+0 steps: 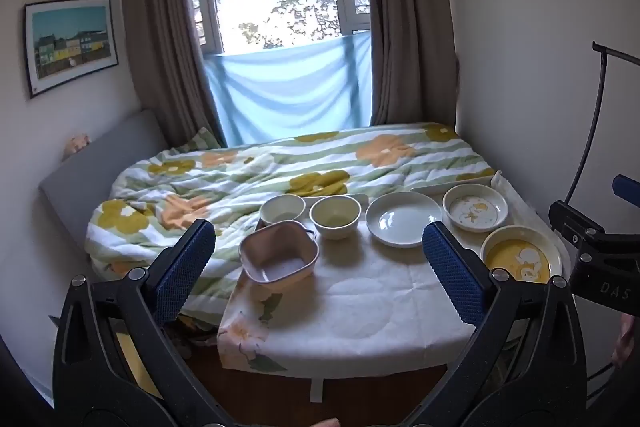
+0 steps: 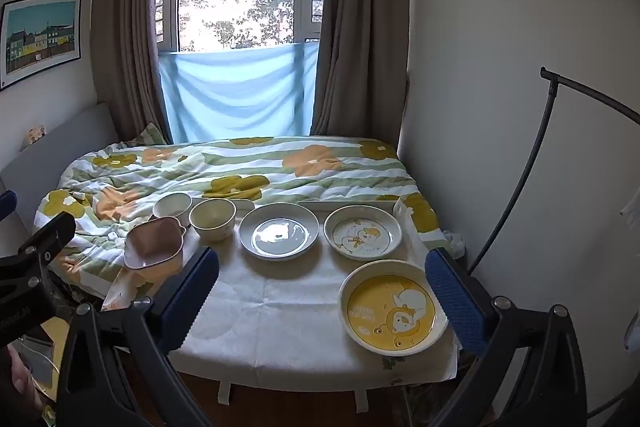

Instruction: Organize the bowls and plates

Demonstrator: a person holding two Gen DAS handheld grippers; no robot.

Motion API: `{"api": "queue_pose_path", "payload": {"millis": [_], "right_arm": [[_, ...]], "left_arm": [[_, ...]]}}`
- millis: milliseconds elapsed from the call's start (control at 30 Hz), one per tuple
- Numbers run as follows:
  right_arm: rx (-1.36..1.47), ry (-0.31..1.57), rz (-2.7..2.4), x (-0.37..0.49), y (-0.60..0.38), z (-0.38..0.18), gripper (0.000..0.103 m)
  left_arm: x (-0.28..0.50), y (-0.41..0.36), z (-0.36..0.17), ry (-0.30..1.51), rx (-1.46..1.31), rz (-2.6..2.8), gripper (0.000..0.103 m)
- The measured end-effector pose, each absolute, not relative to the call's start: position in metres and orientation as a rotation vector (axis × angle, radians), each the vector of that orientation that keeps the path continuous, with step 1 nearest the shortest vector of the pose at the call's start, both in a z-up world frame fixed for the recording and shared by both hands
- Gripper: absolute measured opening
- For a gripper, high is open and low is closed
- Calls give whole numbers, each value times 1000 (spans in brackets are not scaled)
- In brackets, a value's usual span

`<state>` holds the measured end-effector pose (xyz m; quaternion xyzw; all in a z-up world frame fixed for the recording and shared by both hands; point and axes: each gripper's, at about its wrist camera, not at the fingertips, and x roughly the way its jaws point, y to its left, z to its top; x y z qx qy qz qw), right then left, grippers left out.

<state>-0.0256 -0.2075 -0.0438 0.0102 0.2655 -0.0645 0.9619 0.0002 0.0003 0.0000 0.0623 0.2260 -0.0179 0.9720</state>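
Behind the white-clothed counter (image 1: 360, 307) lies a flowered bed (image 1: 240, 179). Left view: the left claw (image 1: 316, 267) hangs wide apart, empty, before the pink square bowl (image 1: 279, 257).

Right view alone shows the yellow plate (image 2: 392, 309) whole, nearest the counter's front edge; the right claw (image 2: 320, 295) gapes, empty.

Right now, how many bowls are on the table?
3. The pink square bowl sits at the left edge, the cream bowl stands beside the plain plate, and the white bowl is behind, at the far left corner. None seems hidden.
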Motion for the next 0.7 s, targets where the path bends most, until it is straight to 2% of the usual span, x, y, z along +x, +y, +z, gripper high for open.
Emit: {"api": "queue_pose_path", "payload": {"millis": [700], "right_arm": [[16,527,-132,-15,-206,-39,103]], "left_arm": [[8,2,9,430,103,-27,103]]}}
